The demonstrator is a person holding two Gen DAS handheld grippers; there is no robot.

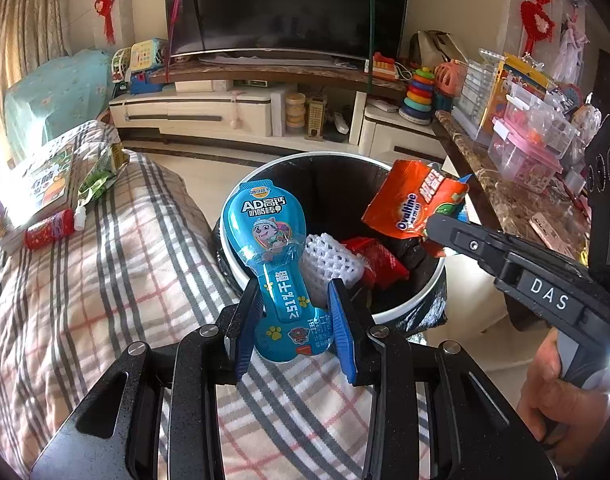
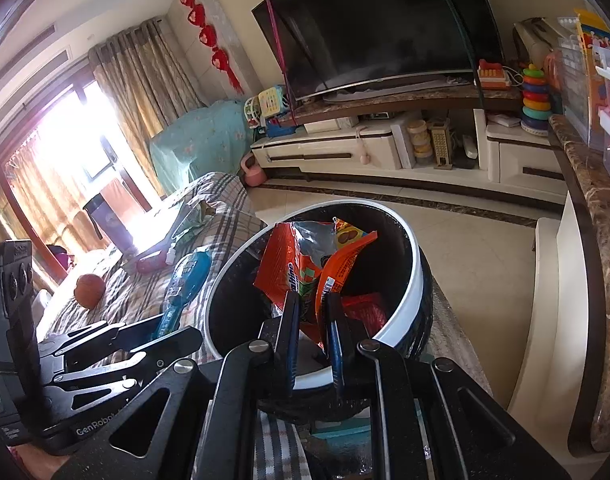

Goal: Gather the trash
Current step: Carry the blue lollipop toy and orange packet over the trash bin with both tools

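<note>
Bin, round, white-rimmed, black-lined point(image 1: 401, 300): foam net and red wrappers inside. My left claw point(image 1: 295, 320) grasps blue cheese-stick packet point(image 1: 261, 236) at its rim; right claw point(image 2: 311, 320) grasps orange Ovaltine bag point(image 2: 305, 264) above it. Both undropped.

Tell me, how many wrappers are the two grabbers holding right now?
2. A blue wrapper in the left gripper, at the bin's rim; an orange wrapper in the right gripper, over the bin.
</note>
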